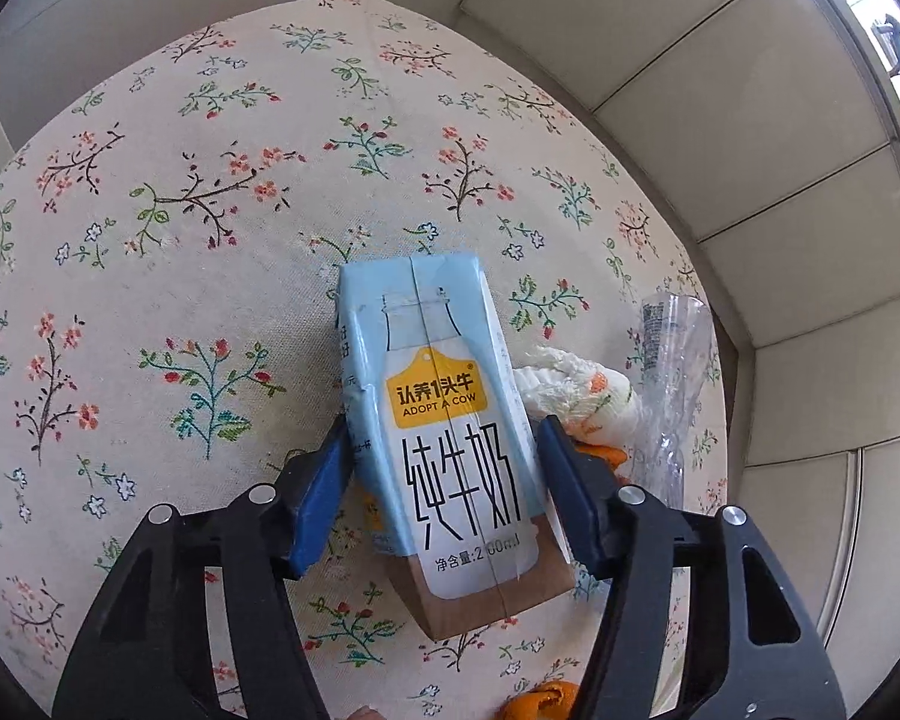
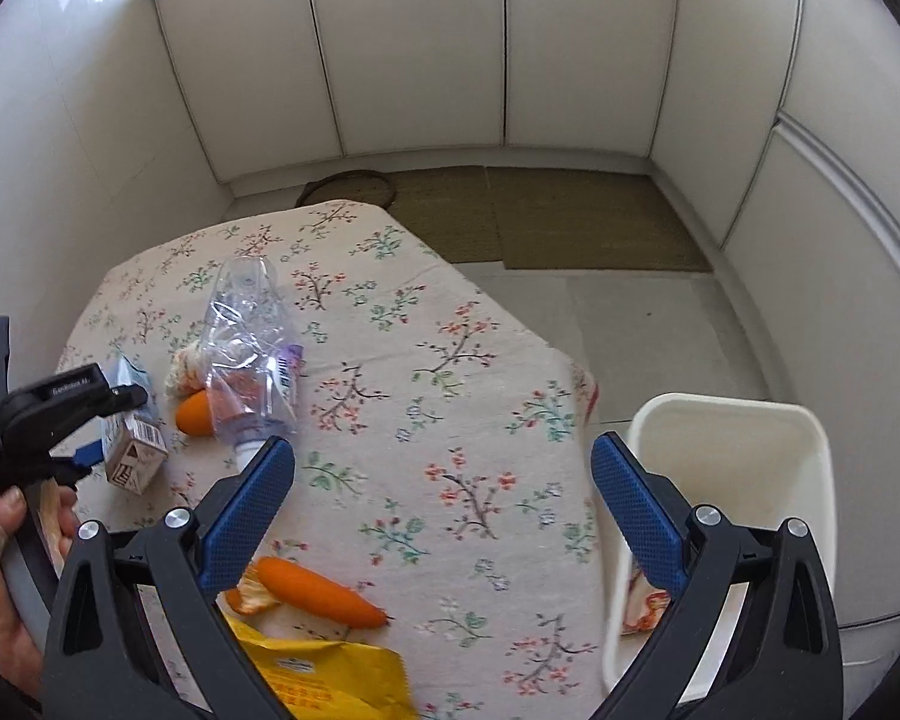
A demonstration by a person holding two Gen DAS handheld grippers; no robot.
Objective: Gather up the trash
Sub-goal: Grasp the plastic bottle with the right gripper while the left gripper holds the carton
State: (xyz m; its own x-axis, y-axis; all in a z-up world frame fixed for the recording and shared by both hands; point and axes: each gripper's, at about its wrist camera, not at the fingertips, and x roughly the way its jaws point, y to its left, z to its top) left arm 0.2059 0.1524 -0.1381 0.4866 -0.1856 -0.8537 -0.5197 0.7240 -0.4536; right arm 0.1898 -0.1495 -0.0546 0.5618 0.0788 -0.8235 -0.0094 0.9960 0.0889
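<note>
One milk carton (image 1: 444, 420), pale blue with brown base, lies flat on floral tablecloth (image 1: 180, 210) between blue pads of left gripper (image 1: 444, 492); pads flank both sides, contact uncertain. Crumpled tissue (image 1: 576, 390) just beside carton, clear crushed plastic bottle (image 1: 672, 390) further out near table edge. Right wrist view alone shows white bin (image 2: 732, 480) past table edge, orange carrot-shaped piece (image 2: 321, 591), yellow wrapper (image 2: 330, 678). Right gripper (image 2: 444, 504) spread wide, holding nothing, over bare cloth.
</note>
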